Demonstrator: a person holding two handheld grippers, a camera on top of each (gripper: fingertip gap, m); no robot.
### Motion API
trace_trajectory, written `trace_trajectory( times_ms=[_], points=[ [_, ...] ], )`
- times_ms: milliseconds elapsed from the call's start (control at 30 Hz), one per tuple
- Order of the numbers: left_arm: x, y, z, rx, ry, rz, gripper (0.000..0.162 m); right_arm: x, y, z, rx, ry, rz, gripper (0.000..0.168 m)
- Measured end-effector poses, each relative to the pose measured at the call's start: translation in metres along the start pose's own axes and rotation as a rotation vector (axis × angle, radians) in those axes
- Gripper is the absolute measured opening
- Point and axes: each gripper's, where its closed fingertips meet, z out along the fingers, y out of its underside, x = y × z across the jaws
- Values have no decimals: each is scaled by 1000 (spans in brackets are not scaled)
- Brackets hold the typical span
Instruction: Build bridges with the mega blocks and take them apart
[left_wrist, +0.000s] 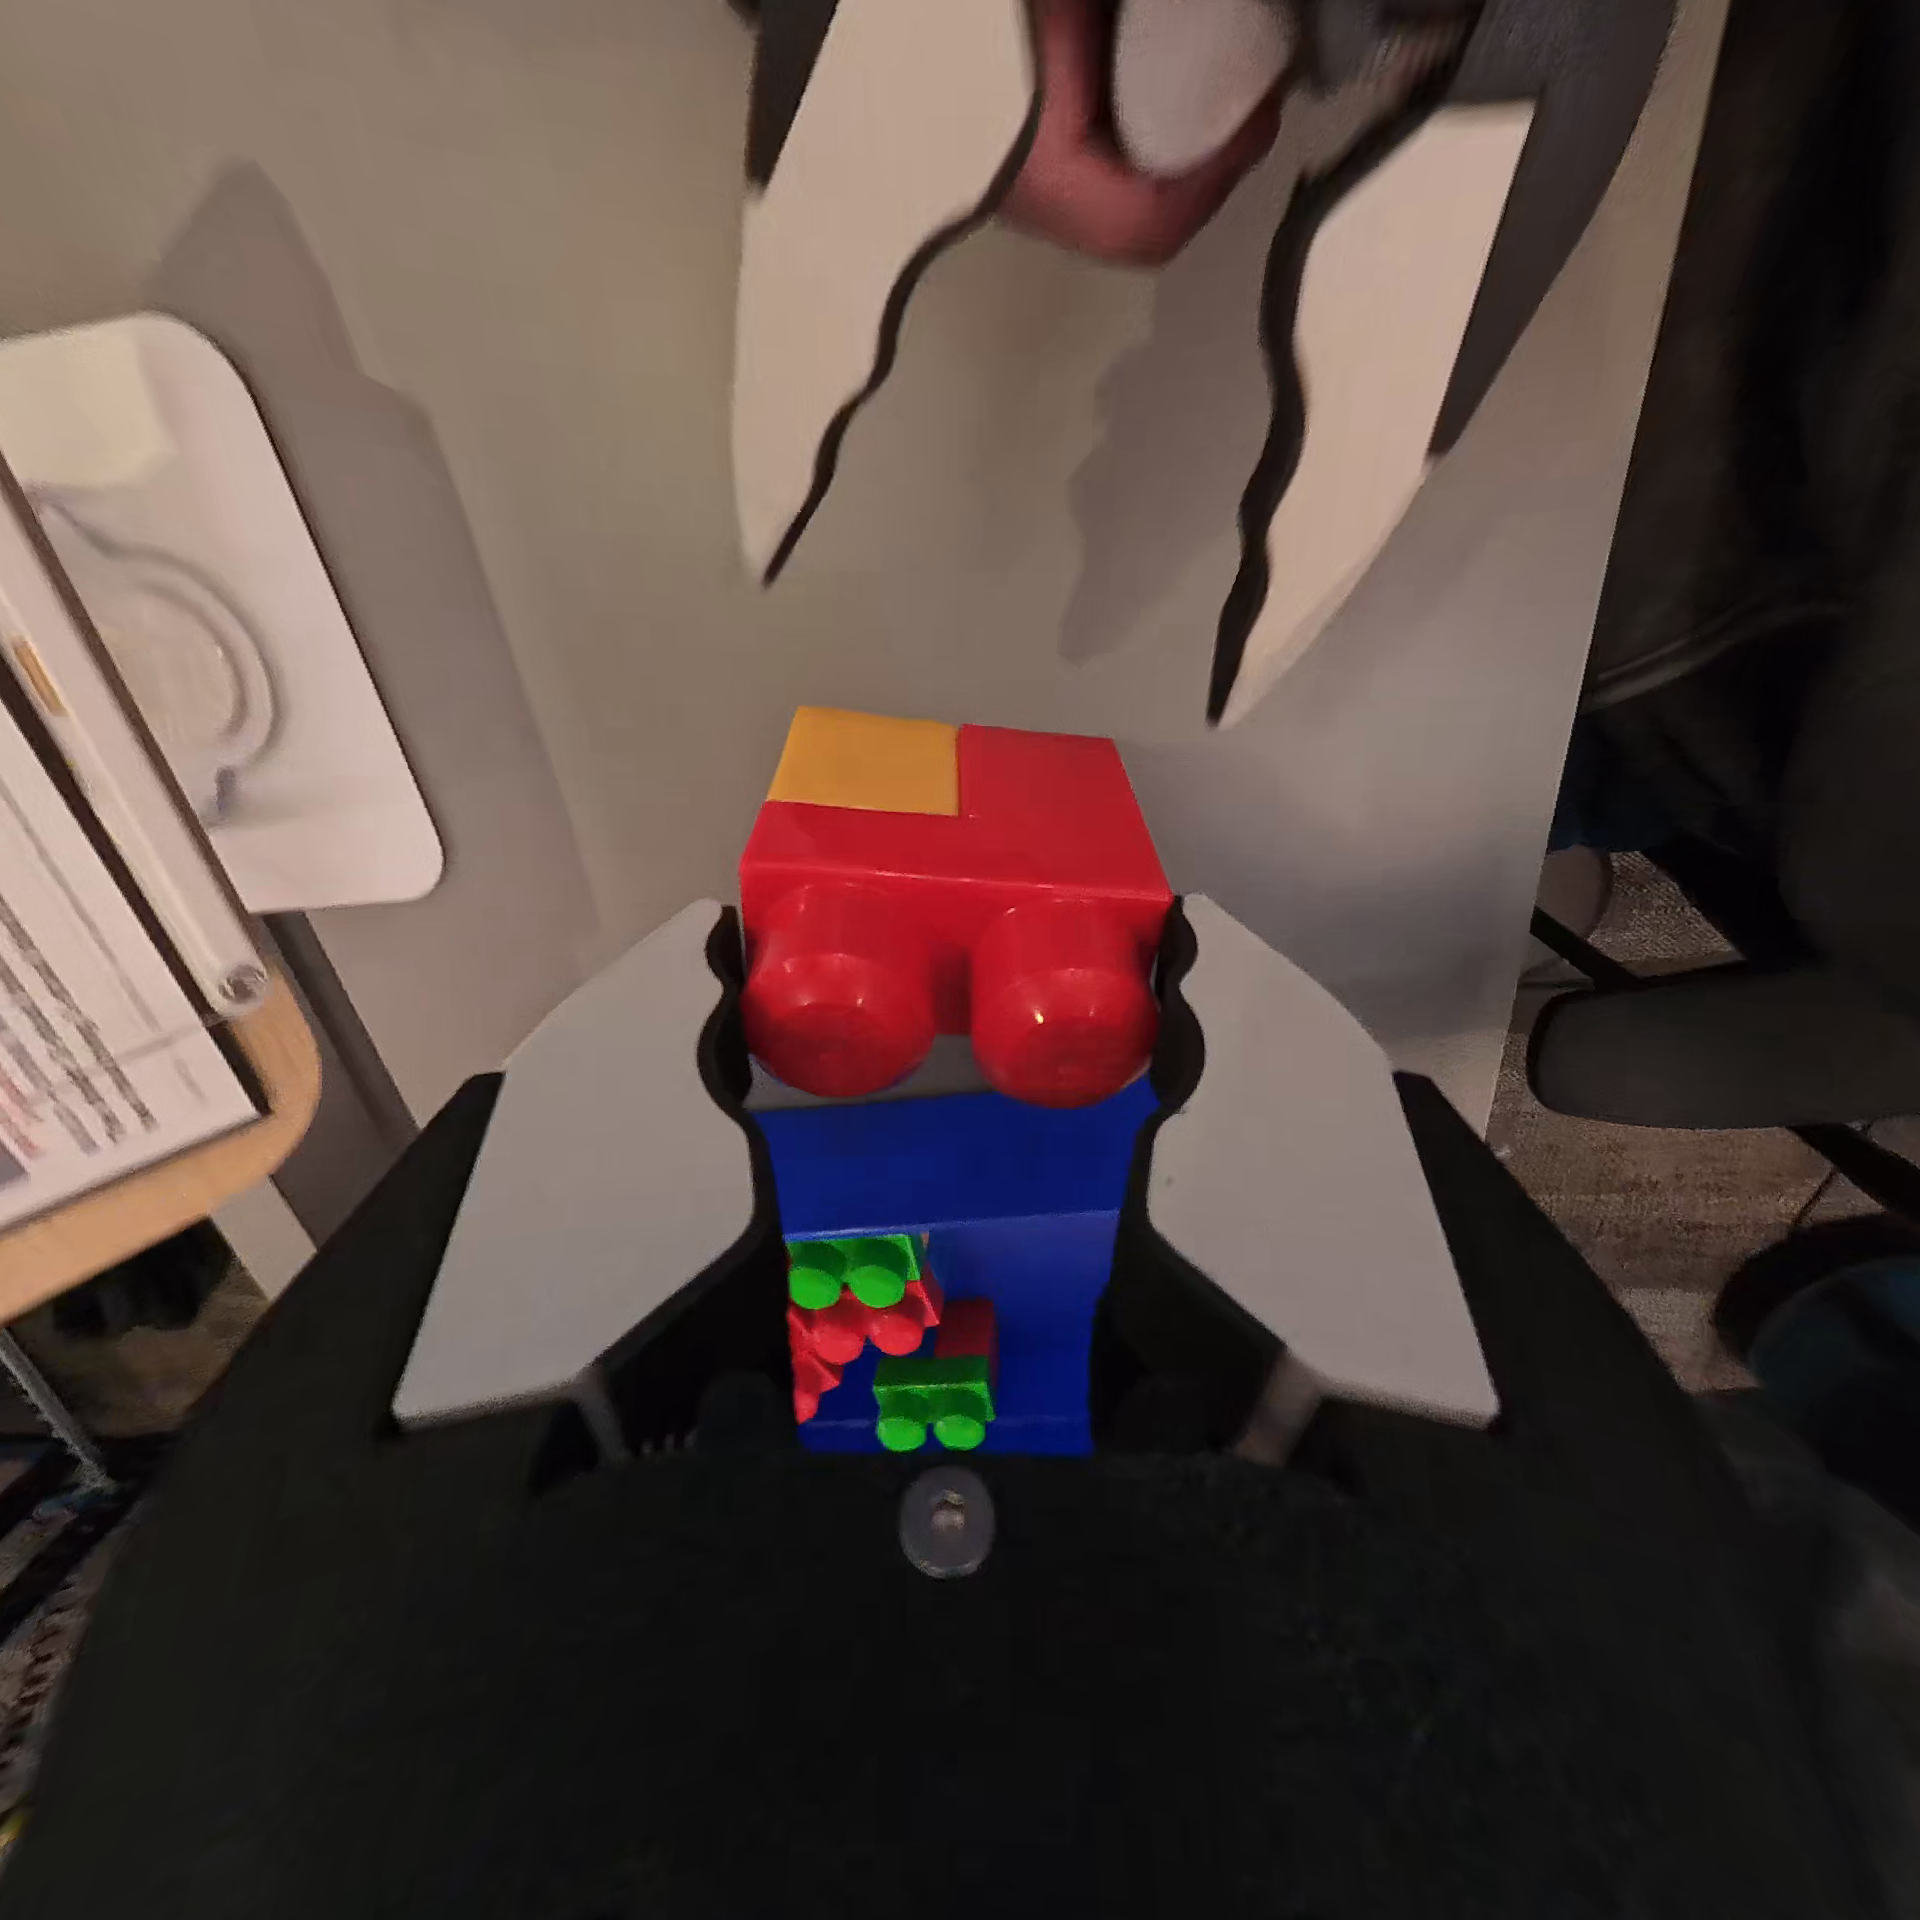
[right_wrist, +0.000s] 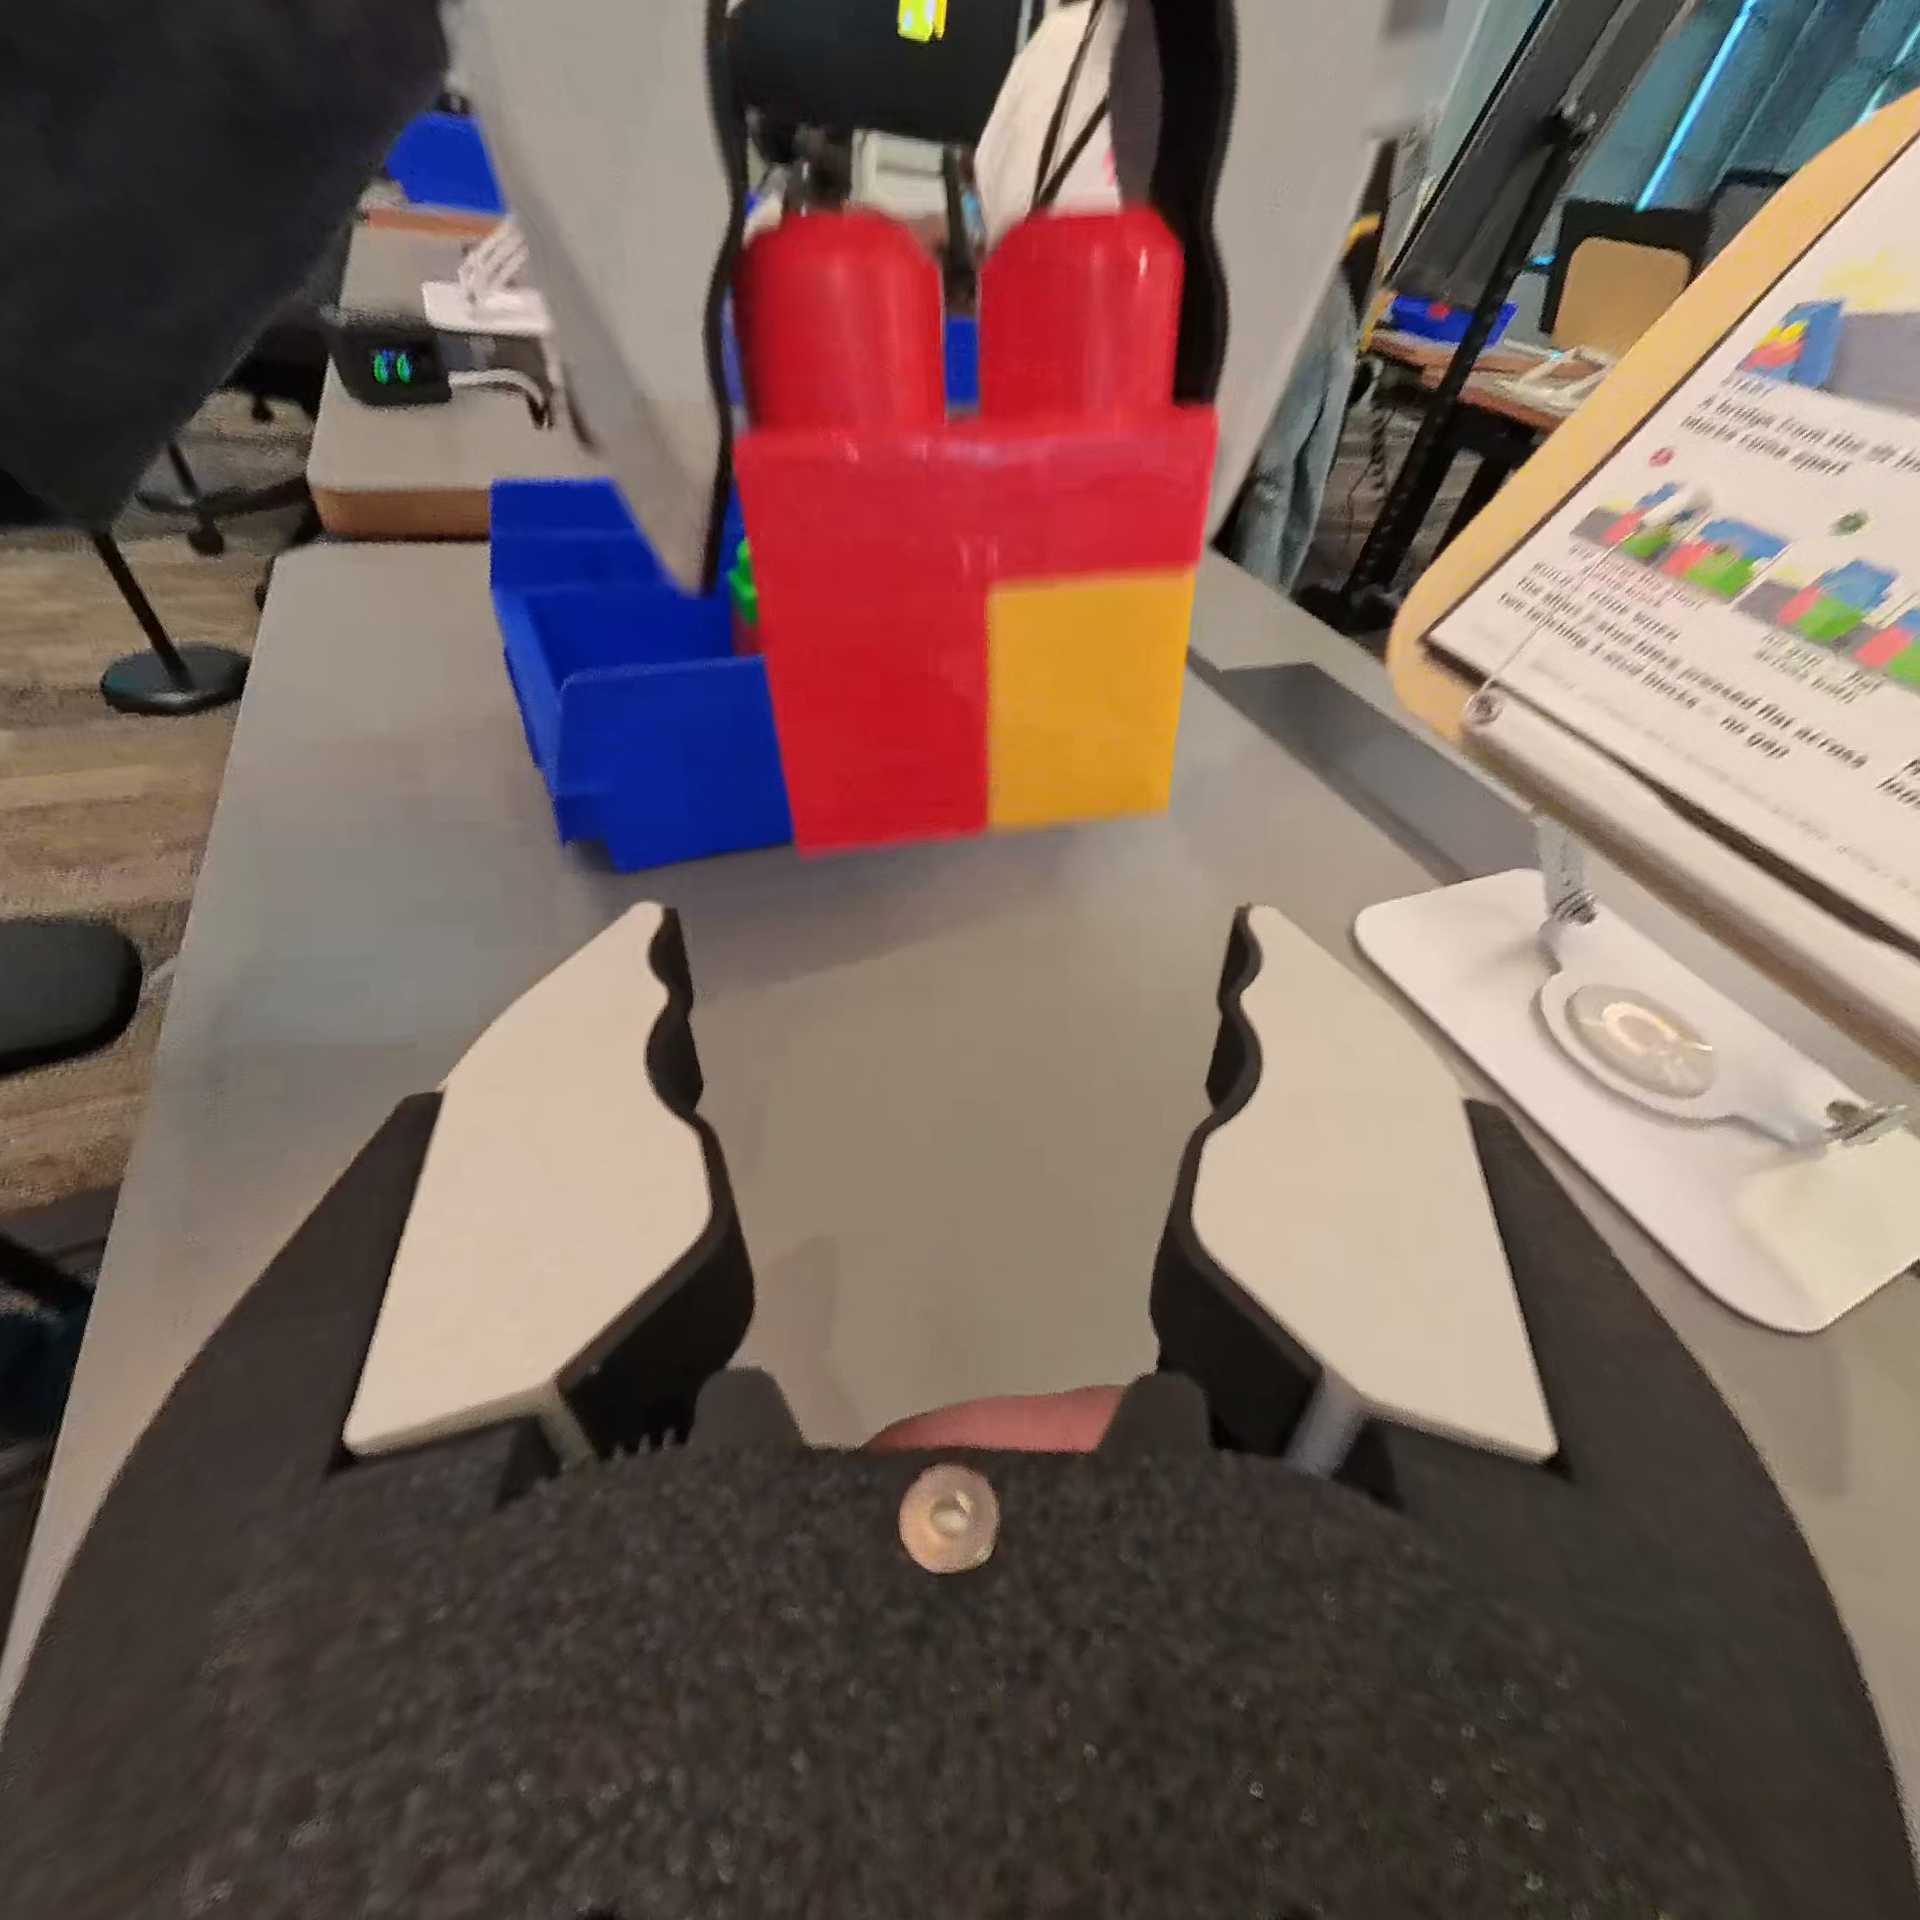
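A small bridge of mega blocks stands beside a blue bin (right_wrist: 644, 727): a red two-stud top block (right_wrist: 977, 488) over a red leg (right_wrist: 883, 707) and a yellow leg (right_wrist: 1086, 696). My left gripper (left_wrist: 956, 914) comes from above and is shut on the red top block (left_wrist: 951, 977) at its studs; its fingers (right_wrist: 623, 312) show in the right wrist view. I cannot tell whether the bridge touches the grey table (right_wrist: 935, 1143). My right gripper (right_wrist: 956, 935) is open and empty, a short way in front of the bridge; it also appears blurred in the left wrist view (left_wrist: 992, 644).
The blue bin (left_wrist: 1039, 1153) holds green blocks (left_wrist: 852, 1273) and red blocks (left_wrist: 862, 1330). An instruction sheet on a wooden board (right_wrist: 1683, 582) stands on a white base (right_wrist: 1455, 956) at the table's right. An office chair (left_wrist: 1714, 987) is beyond the table edge. The gap from one gripper's tips to the other's is roughly 6 centimetres.
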Motion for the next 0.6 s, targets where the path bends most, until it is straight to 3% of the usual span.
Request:
trace_trajectory(
  times_ms=[167,300,600],
  points=[
    [0,-32,2,-18,40,29,75,9,-24,-5,85,-36,56,97],
    [1,-49,13,-10,60,40,75,10,-13,-3,30,-62,41,85],
    [5,-47,24,-83,74,54,73,7,3,-5,-2,-93,20,84]
  ],
)
